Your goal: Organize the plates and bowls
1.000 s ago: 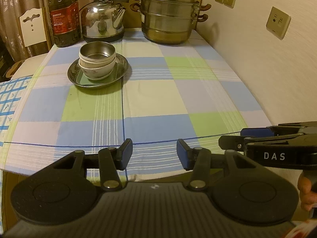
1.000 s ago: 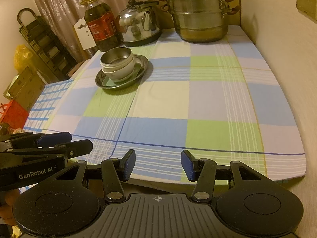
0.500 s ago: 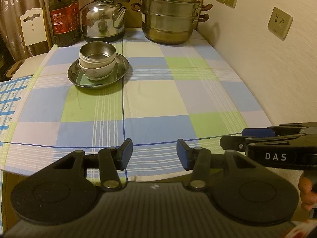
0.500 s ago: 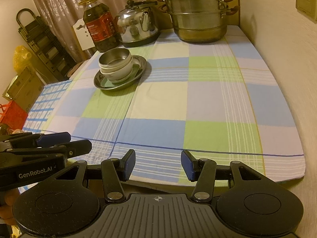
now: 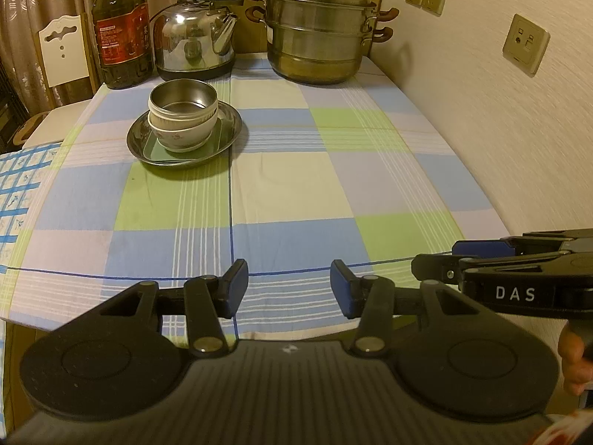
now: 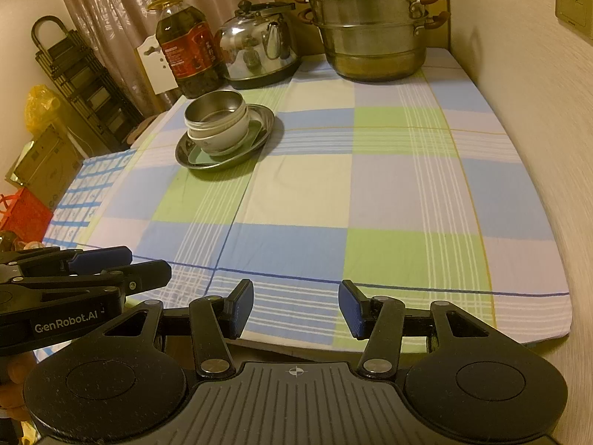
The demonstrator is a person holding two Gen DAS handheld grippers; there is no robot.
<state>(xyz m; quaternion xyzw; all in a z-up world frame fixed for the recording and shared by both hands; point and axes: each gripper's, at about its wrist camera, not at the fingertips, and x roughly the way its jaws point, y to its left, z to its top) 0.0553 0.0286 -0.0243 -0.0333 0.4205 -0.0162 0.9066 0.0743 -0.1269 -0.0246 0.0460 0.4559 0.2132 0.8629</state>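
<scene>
A steel bowl (image 5: 182, 99) sits nested in a white ceramic bowl (image 5: 184, 135); both stand on a round steel plate (image 5: 227, 137) at the far left of the checked tablecloth. The stack also shows in the right wrist view: steel bowl (image 6: 214, 108), white bowl (image 6: 228, 136), plate (image 6: 259, 139). My left gripper (image 5: 289, 284) is open and empty over the table's near edge, far from the stack. My right gripper (image 6: 295, 307) is open and empty beside it, and shows side-on in the left wrist view (image 5: 478, 256).
At the back stand an oil bottle (image 5: 122, 29), a steel kettle (image 5: 194, 42) and a tall steel steamer pot (image 5: 318, 26). A wall with sockets (image 5: 525, 43) runs along the right. A white chair back (image 5: 63, 52) and a blue-checked cloth (image 5: 18, 185) lie left of the table.
Both grippers stay open and nearly still; the views have shifted only slightly. The stack has not moved.
</scene>
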